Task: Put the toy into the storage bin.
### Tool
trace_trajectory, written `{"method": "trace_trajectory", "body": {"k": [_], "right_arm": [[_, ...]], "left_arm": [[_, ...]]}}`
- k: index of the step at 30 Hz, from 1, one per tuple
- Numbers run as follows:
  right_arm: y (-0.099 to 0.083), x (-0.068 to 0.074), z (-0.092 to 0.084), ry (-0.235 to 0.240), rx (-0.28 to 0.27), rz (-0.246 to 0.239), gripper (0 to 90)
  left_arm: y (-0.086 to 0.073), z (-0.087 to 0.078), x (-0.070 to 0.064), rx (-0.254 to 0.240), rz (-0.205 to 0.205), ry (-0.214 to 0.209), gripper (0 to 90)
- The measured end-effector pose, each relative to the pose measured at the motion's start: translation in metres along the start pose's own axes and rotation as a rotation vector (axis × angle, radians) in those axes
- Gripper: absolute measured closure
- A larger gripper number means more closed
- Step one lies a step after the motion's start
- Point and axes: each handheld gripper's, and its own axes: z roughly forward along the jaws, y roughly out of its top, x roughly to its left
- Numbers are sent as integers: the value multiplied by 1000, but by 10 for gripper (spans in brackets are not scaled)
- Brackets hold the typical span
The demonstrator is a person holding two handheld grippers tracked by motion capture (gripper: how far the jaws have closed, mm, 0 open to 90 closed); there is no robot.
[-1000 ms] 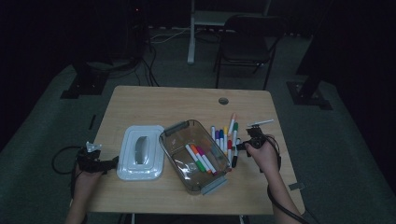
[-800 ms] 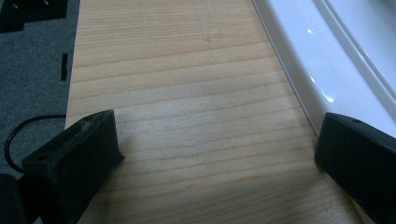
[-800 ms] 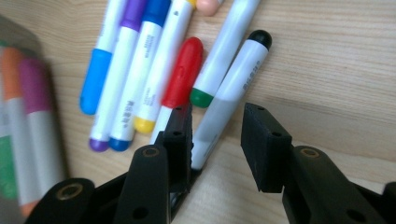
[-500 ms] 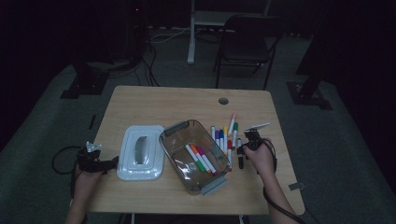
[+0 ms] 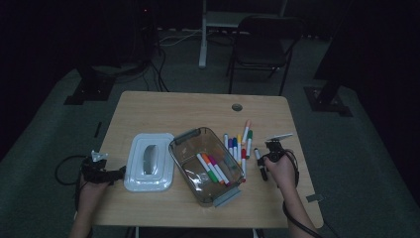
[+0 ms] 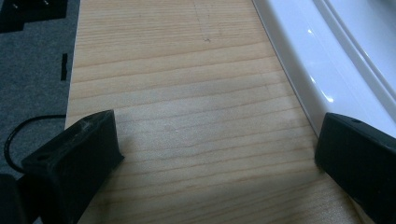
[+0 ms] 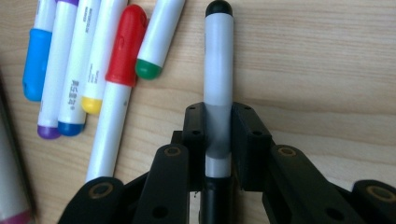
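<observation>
**Right gripper clamping a black-capped marker beside the clear bin**

A person is sitting at a wooden desk (image 5: 163, 106) in a dim room, working with a gripper in each hand. The right gripper (image 7: 218, 135) is pinching a grey-barrelled marker with a black cap (image 7: 218, 70), its jaws having just been closing, with the barrel now pressed between the pads. The marker is lying flat on the desk, just right of a row of coloured markers (image 7: 93, 60), so the gripper is taking it lengthwise along its body, probably to lift it toward the clear plastic bin (image 5: 205, 166), where several markers are already lying. From the high view, the right hand (image 5: 278, 168) is resting low at the desk's right side, forearm angling in from the bottom edge and the gripper pointing away from the person.

The left gripper (image 6: 215, 154) is standing wide open with nothing between its jaws, hovering low over bare wood at the desk's left edge, just beside the white lid (image 5: 149, 161), which is lying apart from the bin, leaving it open for filling.
</observation>
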Motion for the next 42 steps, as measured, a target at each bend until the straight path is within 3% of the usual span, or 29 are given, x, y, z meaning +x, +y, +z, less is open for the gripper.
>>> {"method": "trace_trajectory", "body": {"k": [5, 16, 28, 36, 39, 42], "right_arm": [[-2, 0, -12, 33, -31, 11, 768], [2, 17, -58, 104, -144, -31, 768], [6, 34, -87, 159, -196, -84, 768], [10, 63, -109, 232, -225, -159, 768], [10, 78, -116, 212, -246, -201, 768], [11, 93, -120, 227, -251, -241, 768]], "left_arm": [[0, 0, 0, 0, 0, 0, 4], [0, 0, 0, 0, 0, 0, 4], [0, 0, 0, 0, 0, 0, 4], [0, 0, 0, -1, 1, 0, 4], [0, 0, 0, -1, 4, 1, 4], [0, 0, 0, 1, 2, 0, 4]]}}
